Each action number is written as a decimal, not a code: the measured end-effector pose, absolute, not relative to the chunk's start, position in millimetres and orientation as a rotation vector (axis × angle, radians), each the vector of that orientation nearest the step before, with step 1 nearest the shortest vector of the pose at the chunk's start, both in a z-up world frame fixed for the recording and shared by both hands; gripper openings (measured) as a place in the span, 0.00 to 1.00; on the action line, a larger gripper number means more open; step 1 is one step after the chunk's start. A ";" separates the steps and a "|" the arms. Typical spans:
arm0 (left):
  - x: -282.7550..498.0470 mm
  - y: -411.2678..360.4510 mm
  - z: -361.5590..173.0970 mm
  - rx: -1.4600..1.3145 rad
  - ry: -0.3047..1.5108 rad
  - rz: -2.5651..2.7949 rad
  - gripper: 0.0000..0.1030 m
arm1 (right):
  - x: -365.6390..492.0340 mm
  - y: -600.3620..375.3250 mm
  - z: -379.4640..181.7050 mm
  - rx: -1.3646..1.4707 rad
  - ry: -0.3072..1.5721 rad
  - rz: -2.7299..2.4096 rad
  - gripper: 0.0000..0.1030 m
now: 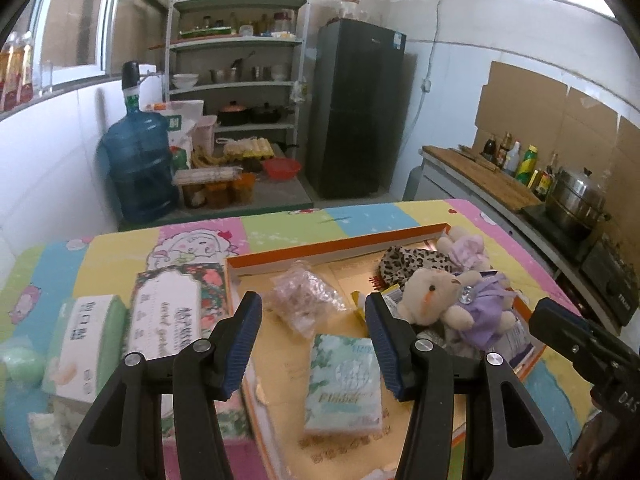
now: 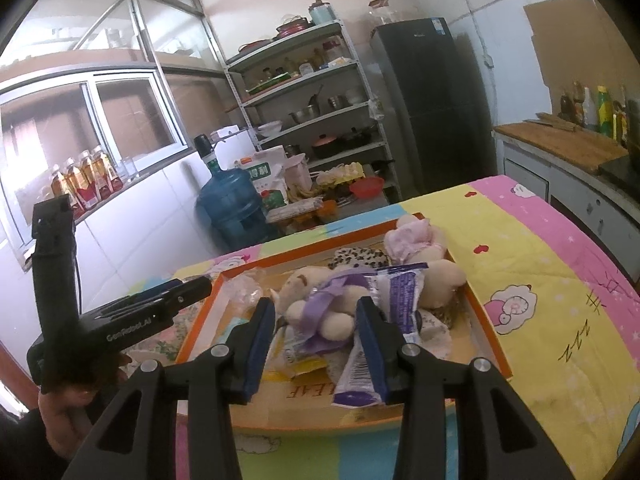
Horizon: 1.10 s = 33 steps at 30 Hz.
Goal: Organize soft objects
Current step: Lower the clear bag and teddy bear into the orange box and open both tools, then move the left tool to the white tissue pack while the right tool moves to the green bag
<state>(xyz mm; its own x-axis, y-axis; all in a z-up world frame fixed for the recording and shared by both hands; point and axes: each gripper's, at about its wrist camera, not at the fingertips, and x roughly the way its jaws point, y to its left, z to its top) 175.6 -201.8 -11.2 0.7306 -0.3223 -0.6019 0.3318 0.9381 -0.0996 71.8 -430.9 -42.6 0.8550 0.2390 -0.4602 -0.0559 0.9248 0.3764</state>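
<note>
The left gripper [image 1: 314, 344] is held spread above a tissue pack [image 1: 345, 384] near the front edge of the orange-rimmed tray [image 1: 336, 242], nothing pinched. The right gripper [image 2: 316, 344] is held parted before a teddy bear [image 2: 320, 300] in the tray's right half, nothing gripped.

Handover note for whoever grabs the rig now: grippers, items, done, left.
Left gripper: open, empty, above the tissue pack in the orange-rimmed tray.
Right gripper: open, nothing clamped; a purple-and-white packet lies against its right finger.
In the tray: bear in purple dress, second plush, leopard-print cloth, clear bag.
Outside, left of the tray: floral pack, green-white pack.
Left: those two packs, probably.
</note>
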 end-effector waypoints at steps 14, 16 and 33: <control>146.0 -134.6 -2.6 -0.045 0.631 -0.287 0.54 | 62.7 -380.7 -24.5 0.301 0.518 0.204 0.53; 141.1 -122.2 -2.1 -0.055 0.627 -0.273 0.54 | 61.4 -371.5 -22.1 0.288 0.520 0.213 0.56; 105.3 -23.6 -13.8 -0.130 0.620 -0.142 0.54 | 55.1 -294.1 -8.2 0.195 0.530 0.289 0.69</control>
<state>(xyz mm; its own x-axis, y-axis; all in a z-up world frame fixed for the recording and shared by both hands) 105.3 -23.6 -13.8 0.8046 -0.1713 -0.5685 0.0937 0.9821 -0.1634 55.1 -294.1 -8.2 0.8239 0.3197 -0.4679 -0.2200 0.9414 0.2558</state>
